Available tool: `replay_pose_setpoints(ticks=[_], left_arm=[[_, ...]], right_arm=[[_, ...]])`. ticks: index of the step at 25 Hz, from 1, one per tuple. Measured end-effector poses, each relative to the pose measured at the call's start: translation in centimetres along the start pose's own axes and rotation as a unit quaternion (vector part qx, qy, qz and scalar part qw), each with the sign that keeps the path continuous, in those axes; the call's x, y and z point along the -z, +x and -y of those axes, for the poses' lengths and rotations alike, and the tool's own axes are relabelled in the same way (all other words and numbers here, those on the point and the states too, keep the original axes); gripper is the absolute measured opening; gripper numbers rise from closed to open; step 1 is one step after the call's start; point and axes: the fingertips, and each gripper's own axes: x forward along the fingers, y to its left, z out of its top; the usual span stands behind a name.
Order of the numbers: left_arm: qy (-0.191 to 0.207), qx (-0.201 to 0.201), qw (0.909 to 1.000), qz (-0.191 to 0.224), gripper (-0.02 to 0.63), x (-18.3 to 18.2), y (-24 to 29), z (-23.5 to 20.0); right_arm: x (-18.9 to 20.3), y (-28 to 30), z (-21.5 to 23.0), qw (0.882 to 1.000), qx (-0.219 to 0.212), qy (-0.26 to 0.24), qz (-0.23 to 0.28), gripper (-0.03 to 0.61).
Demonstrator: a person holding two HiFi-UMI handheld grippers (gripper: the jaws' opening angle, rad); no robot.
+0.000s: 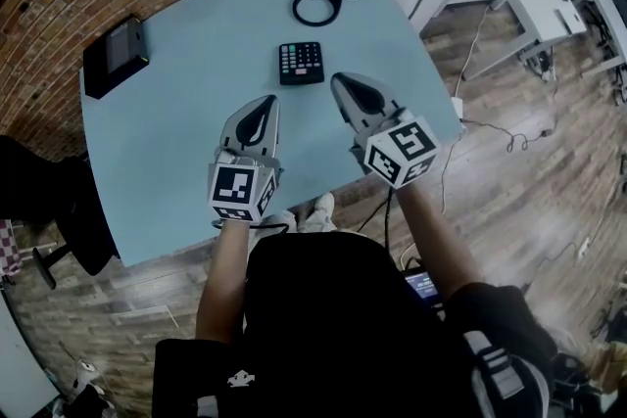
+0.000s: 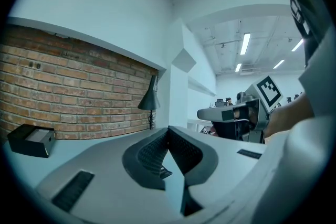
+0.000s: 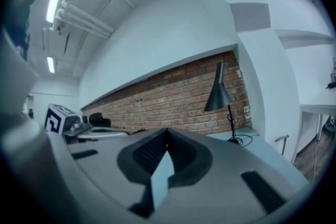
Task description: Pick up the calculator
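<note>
Calculator [image 1: 300, 63] lies flat — near-square, long axis unclear.

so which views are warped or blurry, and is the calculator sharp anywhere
Head view: fisheye bends the table edges, yet the calculator is sharp and evenly lit. Left gripper view: dark round vignette, the left gripper soft up close, brick wall clearer. Right gripper view: same dark corners, right gripper blurred.

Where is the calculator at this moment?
In the head view the calculator lies on the table, close beside the right gripper, the lamp base beyond it.
</note>
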Motion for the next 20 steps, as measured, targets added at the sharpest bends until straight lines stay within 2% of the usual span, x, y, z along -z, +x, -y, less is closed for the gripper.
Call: replay_pose_setpoints(ticks=[6,10,13,16,20], left_arm=[[0.009,0.026,0.9995,-0.015,0.009,1.2,1.7,-0.6],[0.053,0.059,0.9959,-0.044,0.009,3.2,3.1,-0.7],[0.068,0.083,0.9922,-0.063,0.009,4.7,4.4,-0.8],[0.102,0.108,0.9852,-0.086,0.009,6.5,5.5,-0.8],[0.153,0.147,0.9699,-0.12,0.009,9.9,6.7,-0.3]], right_arm=[[0.5,0.3,0.9,1.0,0.021,0.005,-0.008,0.003],[1.2,0.2,1.5,0.999,0.046,0.014,-0.013,0.003],[1.6,0.0,2.2,0.997,0.066,0.022,-0.02,0.003],[2.1,-0.1,2.9,0.996,0.086,0.028,-0.026,0.003],[3.3,-0.1,3.5,0.993,0.105,0.035,-0.039,0.003]])
